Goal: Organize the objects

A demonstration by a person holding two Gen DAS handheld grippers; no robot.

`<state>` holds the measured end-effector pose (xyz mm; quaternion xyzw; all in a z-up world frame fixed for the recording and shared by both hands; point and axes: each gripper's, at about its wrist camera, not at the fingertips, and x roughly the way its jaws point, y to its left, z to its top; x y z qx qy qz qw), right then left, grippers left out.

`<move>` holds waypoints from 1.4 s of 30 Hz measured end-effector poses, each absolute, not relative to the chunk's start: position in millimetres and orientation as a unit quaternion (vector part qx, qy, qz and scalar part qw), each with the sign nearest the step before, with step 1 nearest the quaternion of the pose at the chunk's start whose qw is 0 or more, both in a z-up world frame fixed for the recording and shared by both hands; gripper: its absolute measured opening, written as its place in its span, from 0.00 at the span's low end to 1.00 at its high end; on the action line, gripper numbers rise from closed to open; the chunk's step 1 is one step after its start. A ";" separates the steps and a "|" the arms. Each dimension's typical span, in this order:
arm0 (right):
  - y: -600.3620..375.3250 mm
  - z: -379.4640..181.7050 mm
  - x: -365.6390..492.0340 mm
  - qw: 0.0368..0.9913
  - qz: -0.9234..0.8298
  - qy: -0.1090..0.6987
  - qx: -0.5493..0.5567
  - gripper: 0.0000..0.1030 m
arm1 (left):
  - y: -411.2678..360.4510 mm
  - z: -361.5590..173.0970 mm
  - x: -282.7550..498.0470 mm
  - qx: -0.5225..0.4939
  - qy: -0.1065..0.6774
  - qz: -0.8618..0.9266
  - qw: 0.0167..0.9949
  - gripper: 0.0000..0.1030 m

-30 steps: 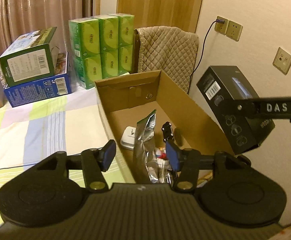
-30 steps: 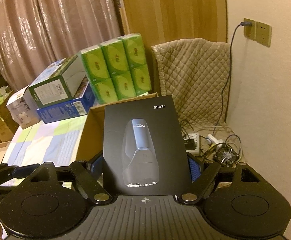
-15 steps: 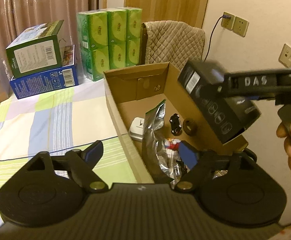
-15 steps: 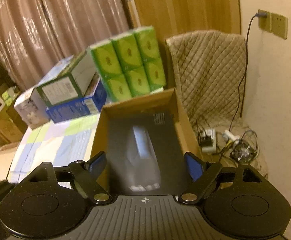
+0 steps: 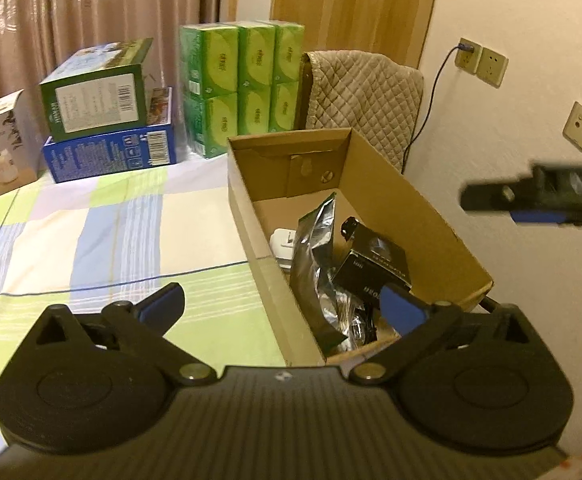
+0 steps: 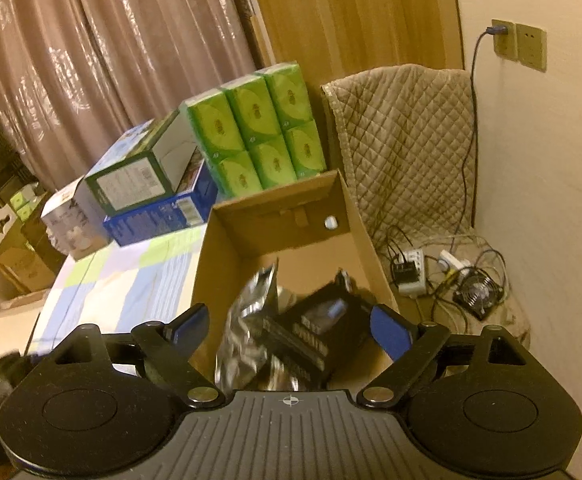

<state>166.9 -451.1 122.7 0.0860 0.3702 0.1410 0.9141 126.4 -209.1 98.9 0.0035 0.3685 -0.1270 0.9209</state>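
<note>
Checked cloth in green, blue and white covers the table [image 5: 103, 240], cardboard box [image 5: 419, 216] on its right part by the cream wall. My left gripper [image 5: 283, 308] is over the box's near left corner; its jaws are opening, spread very wide, nothing between the pads, with the box's left wall running below the gap. My right gripper [image 6: 287, 326] hangs over the near end of the box, jaws spread wide and empty, black carton [image 6: 315, 332] lying below and just beyond them, touching neither pad. In the left view the right gripper [image 5: 539, 198] shows blurred at the right edge, above the box's right wall.

Black carton [image 5: 375, 268]: glossy black, white lettering on its side, product picture on its face, lying tilted in the near half of the box and leaning against a crinkled silver foil pouch [image 5: 317, 256] that stands upright to its left. White plug-like item [image 5: 281, 240] sits behind the pouch on the box floor.

Farther back: green box stacked on a blue box [image 5: 111, 156], pack of green tissue packs [image 5: 243, 84], quilted beige cover [image 5: 359, 92], curtains [image 5: 71, 12].
</note>
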 end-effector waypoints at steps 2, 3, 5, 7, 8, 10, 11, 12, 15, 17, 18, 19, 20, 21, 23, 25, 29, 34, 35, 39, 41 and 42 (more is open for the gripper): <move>-453.3 120.0 150.3 0.912 0.140 0.376 0.083 0.83 | -205.8 101.3 113.7 0.005 0.361 -0.123 0.925 0.99; -453.3 118.0 142.0 0.911 0.139 0.379 0.080 0.83 | -203.4 102.0 106.9 0.005 0.359 -0.121 0.926 0.99; -453.4 113.3 126.1 0.911 0.134 0.385 0.068 0.83 | -198.2 102.0 94.3 0.004 0.357 -0.113 0.927 0.99; -453.2 108.2 111.1 0.909 0.130 0.392 0.058 0.83 | -192.3 100.9 82.7 0.000 0.359 -0.106 0.927 0.99; -452.7 105.3 104.1 0.908 0.129 0.396 0.054 0.83 | -189.6 99.7 76.9 -0.002 0.362 -0.102 0.926 0.99; -450.8 99.8 90.9 0.905 0.132 0.402 0.049 0.83 | -184.9 97.6 66.3 -0.005 0.369 -0.091 0.925 0.99; -449.3 98.0 84.9 0.904 0.133 0.403 0.044 0.83 | -182.8 96.6 61.8 -0.008 0.373 -0.087 0.924 0.99; -448.8 96.8 79.0 0.904 0.131 0.404 0.041 0.83 | -181.6 95.8 56.9 -0.012 0.378 -0.085 0.922 0.99; -447.1 94.3 67.3 0.903 0.134 0.406 0.045 0.83 | -180.2 93.8 43.3 -0.012 0.390 -0.080 0.917 0.99; -444.9 93.3 61.8 0.902 0.136 0.408 0.044 0.83 | -181.0 93.1 34.2 -0.009 0.393 -0.081 0.916 0.99; -443.8 93.2 59.8 0.901 0.137 0.409 0.043 0.83 | -181.3 92.7 29.8 -0.009 0.393 -0.081 0.916 0.99; -442.4 93.2 57.3 0.901 0.138 0.409 0.042 0.83 | -182.1 92.5 27.4 -0.008 0.395 -0.081 0.915 0.99; -441.6 93.0 55.1 0.901 0.139 0.409 0.043 0.83 | -183.3 92.4 25.1 -0.008 0.397 -0.082 0.914 0.99; -441.0 92.5 53.4 0.901 0.140 0.409 0.043 0.83 | -184.1 92.3 22.8 -0.008 0.398 -0.082 0.914 0.99; -439.0 92.4 51.1 0.900 0.142 0.410 0.040 0.83 | -186.8 92.1 18.9 -0.007 0.400 -0.080 0.913 0.99; -437.4 92.8 48.8 0.900 0.142 0.410 0.039 0.83 | -188.6 91.6 16.0 -0.008 0.401 -0.078 0.913 0.99; -434.6 93.3 46.1 0.899 0.146 0.411 0.032 0.83 | -189.5 91.3 13.2 -0.014 0.400 -0.078 0.913 0.99; -433.2 93.6 42.4 0.901 0.146 0.408 0.027 0.83 | -189.1 91.7 10.3 -0.021 0.398 -0.072 0.914 0.99; -432.9 93.3 41.7 0.901 0.145 0.408 0.025 0.83 | -189.0 91.6 10.4 -0.022 0.400 -0.071 0.914 0.99; -431.0 92.0 39.9 0.901 0.146 0.407 0.020 0.83 | -186.7 90.8 9.5 -0.027 0.401 -0.067 0.913 0.99; -430.3 91.1 38.7 0.901 0.148 0.408 0.017 0.83 | -186.3 90.2 9.6 -0.028 0.403 -0.066 0.913 0.99; -429.8 90.7 38.2 0.901 0.149 0.408 0.017 0.83 | -186.4 89.9 9.3 -0.028 0.402 -0.066 0.913 0.99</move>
